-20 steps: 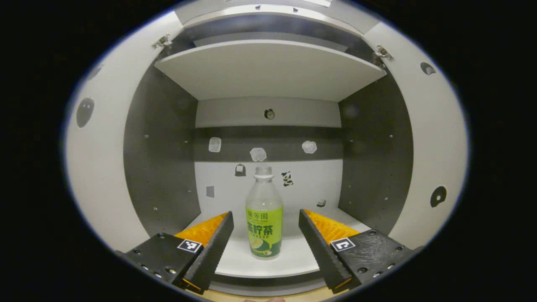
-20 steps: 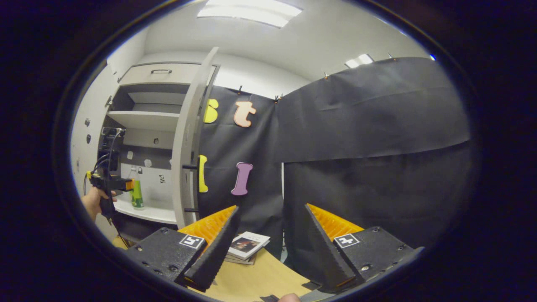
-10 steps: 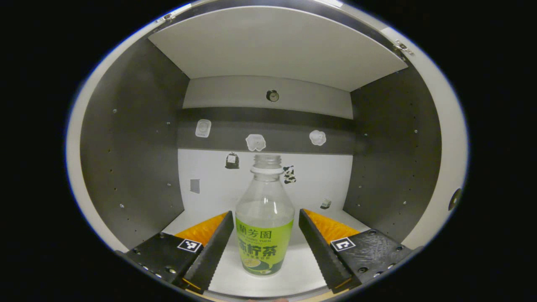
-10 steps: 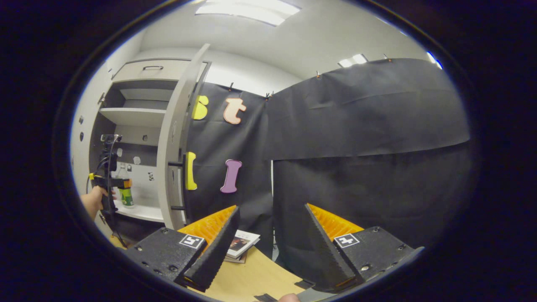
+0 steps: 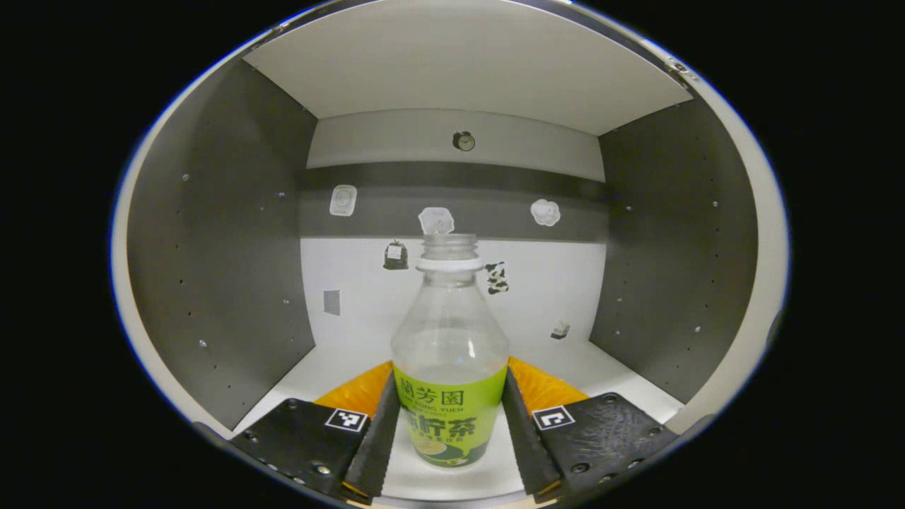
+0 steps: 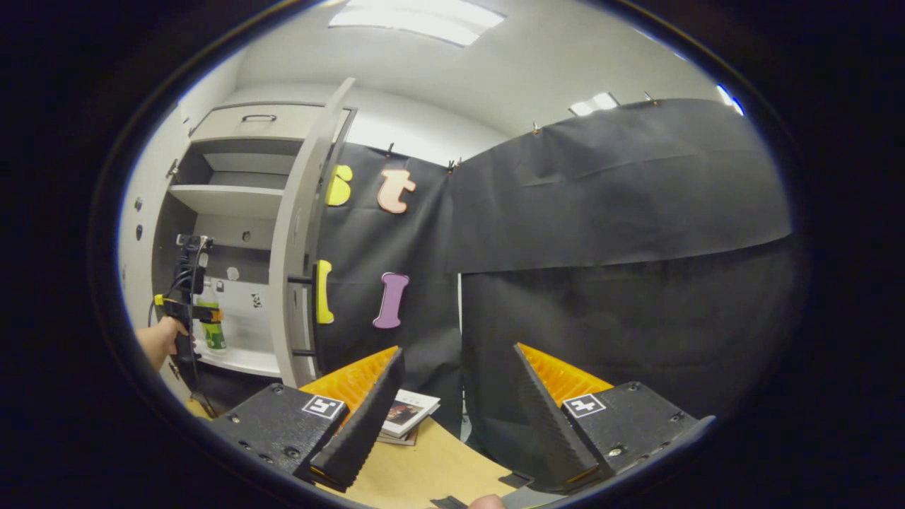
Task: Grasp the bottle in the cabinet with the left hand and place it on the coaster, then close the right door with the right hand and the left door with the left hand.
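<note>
A clear bottle (image 5: 450, 396) with a green label and no cap stands upright on the white floor (image 5: 332, 357) of the cabinet's lower compartment. My left gripper (image 5: 448, 373) is inside the cabinet, with both fingers pressed against the label's sides. The right gripper view shows the same bottle (image 6: 211, 331) small at far left, with the left gripper (image 6: 201, 314) and the hand (image 6: 157, 341) holding it. My right gripper (image 6: 456, 353) hangs open above the wooden table (image 6: 431, 466), holding nothing. The cabinet's right door (image 6: 300, 240) stands open, edge-on.
A white shelf (image 5: 459, 63) roofs the compartment, and grey side walls (image 5: 212, 247) close in on both sides. Small stickers dot the back wall. A stack of books (image 6: 409, 416) lies on the table near the right door. The left door (image 6: 134, 233) is open too.
My left gripper moved deeper into the cabinet and its fingers closed from wide apart onto the bottle. The right gripper barely shifted.
</note>
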A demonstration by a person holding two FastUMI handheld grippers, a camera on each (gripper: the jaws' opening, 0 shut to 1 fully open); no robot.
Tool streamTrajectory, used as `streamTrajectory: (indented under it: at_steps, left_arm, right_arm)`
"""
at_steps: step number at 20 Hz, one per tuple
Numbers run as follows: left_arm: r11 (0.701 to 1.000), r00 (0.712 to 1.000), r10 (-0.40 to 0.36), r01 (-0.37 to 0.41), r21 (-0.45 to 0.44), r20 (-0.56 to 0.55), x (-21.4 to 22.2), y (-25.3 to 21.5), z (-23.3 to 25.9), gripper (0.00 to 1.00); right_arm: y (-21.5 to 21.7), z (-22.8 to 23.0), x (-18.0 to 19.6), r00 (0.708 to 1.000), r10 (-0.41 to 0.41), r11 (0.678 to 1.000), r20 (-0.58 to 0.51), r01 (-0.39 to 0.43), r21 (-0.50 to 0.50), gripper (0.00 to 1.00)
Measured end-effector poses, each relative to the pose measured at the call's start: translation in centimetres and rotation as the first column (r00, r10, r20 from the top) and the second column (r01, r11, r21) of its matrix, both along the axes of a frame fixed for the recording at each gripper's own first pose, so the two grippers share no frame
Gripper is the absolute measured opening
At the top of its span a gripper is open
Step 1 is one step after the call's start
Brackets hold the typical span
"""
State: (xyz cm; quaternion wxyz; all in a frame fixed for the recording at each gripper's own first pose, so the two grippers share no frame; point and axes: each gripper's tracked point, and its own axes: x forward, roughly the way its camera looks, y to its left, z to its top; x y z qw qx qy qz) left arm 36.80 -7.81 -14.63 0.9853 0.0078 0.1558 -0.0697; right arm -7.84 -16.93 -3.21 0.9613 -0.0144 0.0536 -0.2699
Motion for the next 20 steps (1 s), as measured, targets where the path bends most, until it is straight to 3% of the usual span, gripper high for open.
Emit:
streamTrajectory:
  at_steps: [9, 14, 15, 17, 20]
  left_arm:
    - [0.999, 0.997, -0.015, 0.013, 0.037, 0.075, -6.1, 0.1, 4.1, 0.73]
    - [1.0, 0.993, 0.019, -0.021, 0.017, 0.113, -9.9, 0.9, 6.0, 0.73]
    - [0.999, 0.993, 0.029, -0.031, 0.018, 0.118, -10.8, 1.2, 6.2, 0.65]
    - [0.999, 0.991, 0.046, -0.049, 0.024, 0.129, -12.6, 1.7, 6.5, 0.65]
    - [0.997, 0.986, 0.068, -0.074, 0.034, 0.151, -15.3, 2.4, 6.6, 0.73]
  right_arm:
    - [0.1, -1.1, 0.2, 0.996, 0.085, 0.995, 0.003, -0.085, 0.044, 0.98]
    - [-0.4, -2.0, 1.1, 0.99, 0.14, 0.988, -0.01, -0.139, 0.063, 0.97]
    - [-0.6, -2.2, 1.4, 0.989, 0.147, 0.987, -0.012, -0.146, 0.066, 0.96]
    - [-0.6, -2.7, 2.1, 0.986, 0.167, 0.983, -0.02, -0.165, 0.079, 0.98]
    - [-0.4, -3.1, 2.9, 0.979, 0.204, 0.976, -0.025, -0.201, 0.089, 0.97]
